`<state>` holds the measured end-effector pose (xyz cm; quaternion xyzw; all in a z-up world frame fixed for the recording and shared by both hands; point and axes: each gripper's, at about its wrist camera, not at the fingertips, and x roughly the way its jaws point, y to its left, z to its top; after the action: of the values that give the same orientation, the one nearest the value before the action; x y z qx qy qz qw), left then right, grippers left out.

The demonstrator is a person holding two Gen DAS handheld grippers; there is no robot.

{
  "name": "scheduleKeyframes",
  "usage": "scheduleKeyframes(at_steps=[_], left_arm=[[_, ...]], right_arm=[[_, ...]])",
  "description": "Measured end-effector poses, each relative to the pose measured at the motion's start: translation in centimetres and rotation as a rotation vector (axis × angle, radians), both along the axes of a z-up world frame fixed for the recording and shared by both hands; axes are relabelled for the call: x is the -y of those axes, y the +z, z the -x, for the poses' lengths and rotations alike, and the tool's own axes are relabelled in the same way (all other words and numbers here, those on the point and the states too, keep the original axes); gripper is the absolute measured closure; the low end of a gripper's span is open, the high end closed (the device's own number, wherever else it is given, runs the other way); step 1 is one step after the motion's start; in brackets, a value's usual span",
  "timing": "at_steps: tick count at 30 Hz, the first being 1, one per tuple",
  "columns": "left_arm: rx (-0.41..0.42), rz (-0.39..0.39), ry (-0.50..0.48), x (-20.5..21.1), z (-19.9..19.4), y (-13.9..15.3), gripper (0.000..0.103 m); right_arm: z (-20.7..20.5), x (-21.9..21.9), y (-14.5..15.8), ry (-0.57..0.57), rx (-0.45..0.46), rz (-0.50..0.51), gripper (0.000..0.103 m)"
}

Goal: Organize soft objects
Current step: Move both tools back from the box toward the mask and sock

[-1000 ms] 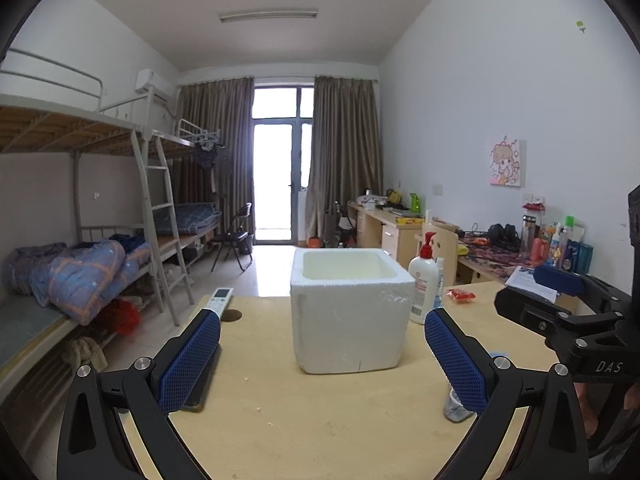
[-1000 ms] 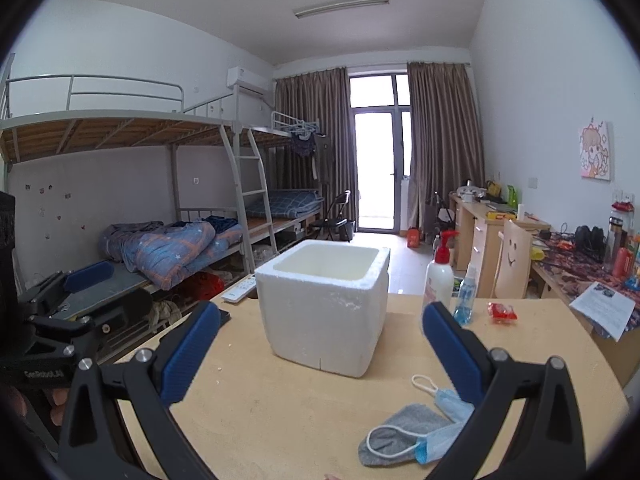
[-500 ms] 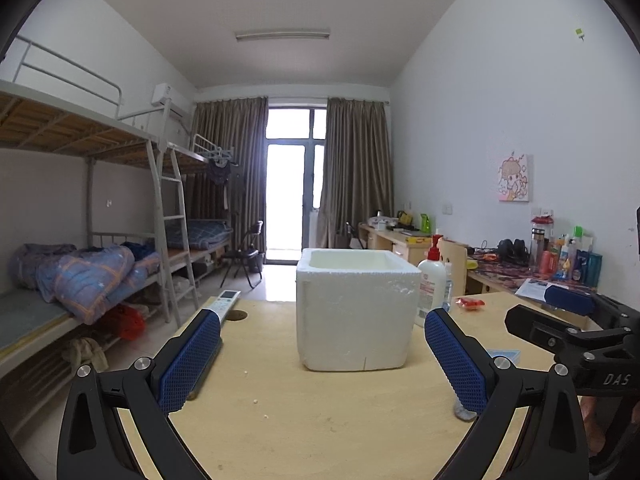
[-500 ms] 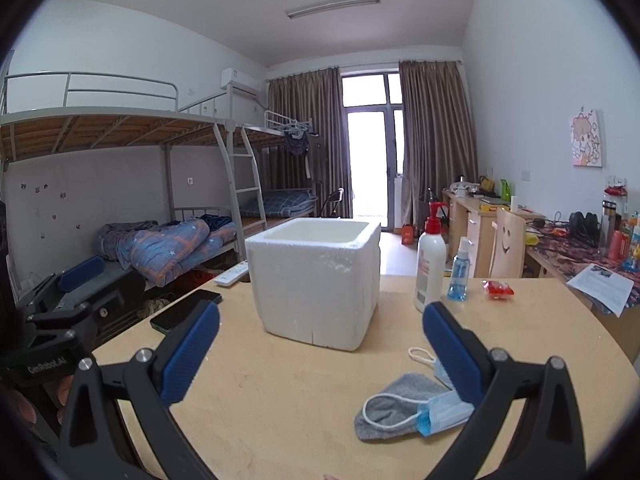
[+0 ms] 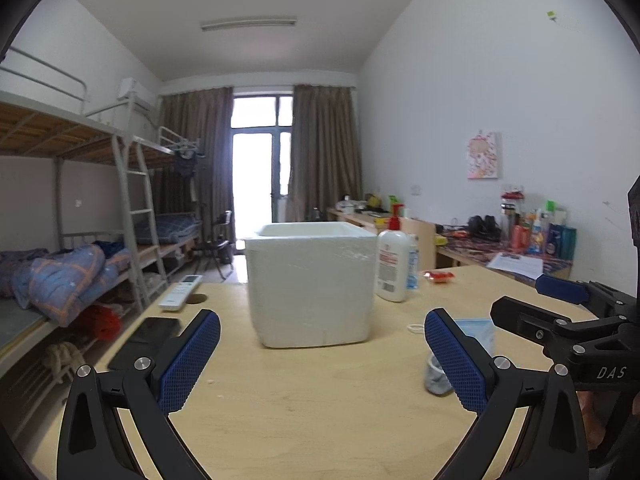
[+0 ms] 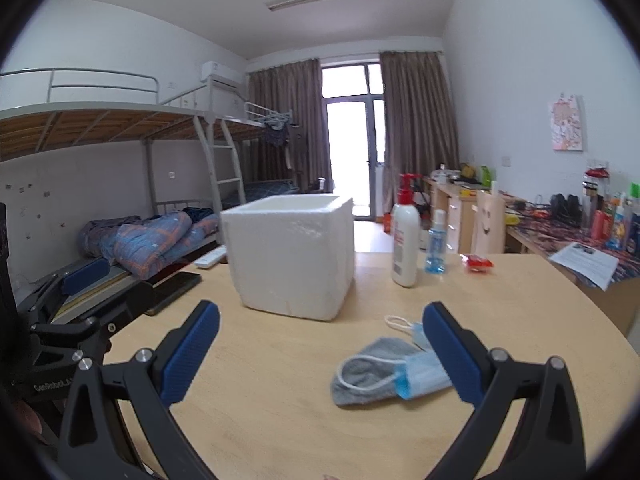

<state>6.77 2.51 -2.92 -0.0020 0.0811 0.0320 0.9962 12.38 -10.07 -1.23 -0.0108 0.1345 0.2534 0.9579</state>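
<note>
The grey sock (image 6: 366,376) lay flat on the desk (image 6: 280,400) in front of your right hand-held gripper (image 6: 320,354), its long axis running left to right across the right wrist view, with a blue face mask (image 6: 422,372) draped over its right end and a white ear loop curling across the grey fabric. A second mask edge and loop (image 6: 400,322) poked out just behind, toward the foam box. Your right hand-held gripper hovered low over the desk with its blue pads (image 6: 188,356) spread wide and nothing between them; the right pad stood just in front of the mask. Your left hand-held gripper (image 5: 322,360) was likewise held low and level, pointing at the box, wide open and empty; in its view the sock (image 5: 436,378) showed only as a small grey lump beside the right pad, with the mask (image 5: 478,330) behind it. The white foam box (image 6: 292,256) stood upright beyond the soft things, well apart from them; its inside could not be seen from either camera. A lotion pump bottle (image 6: 406,240) and a small blue bottle (image 6: 436,242) stood to the box's right, a red packet (image 6: 478,262) further right, and a black phone (image 5: 146,342) and a white remote (image 5: 180,292) lay to its left.
</note>
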Motion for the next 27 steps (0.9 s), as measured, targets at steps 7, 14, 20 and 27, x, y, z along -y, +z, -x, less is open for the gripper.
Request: scheduleKeyframes(at_steps=[7, 14, 20, 27], left_arm=[[-0.021, 0.017, -0.084, 1.5, -1.1, -0.6, 0.001], [-0.062, 0.043, -0.183, 2.5, -1.8, -0.8, 0.001], [-0.078, 0.019, -0.239, 4.1, -2.3, -0.8, 0.001], [-0.091, 0.001, -0.278, 5.4, -2.8, -0.5, 0.001]], right_arm=[[0.2, 2.6, -0.8, -0.087, -0.022, -0.001, 0.0], [0.3, 5.0, -1.1, -0.167, -0.049, -0.017, 0.0], [0.9, 6.4, -1.2, -0.222, -0.053, -0.015, 0.0], [1.1, 7.9, -1.3, -0.277, -0.07, -0.025, 0.0]])
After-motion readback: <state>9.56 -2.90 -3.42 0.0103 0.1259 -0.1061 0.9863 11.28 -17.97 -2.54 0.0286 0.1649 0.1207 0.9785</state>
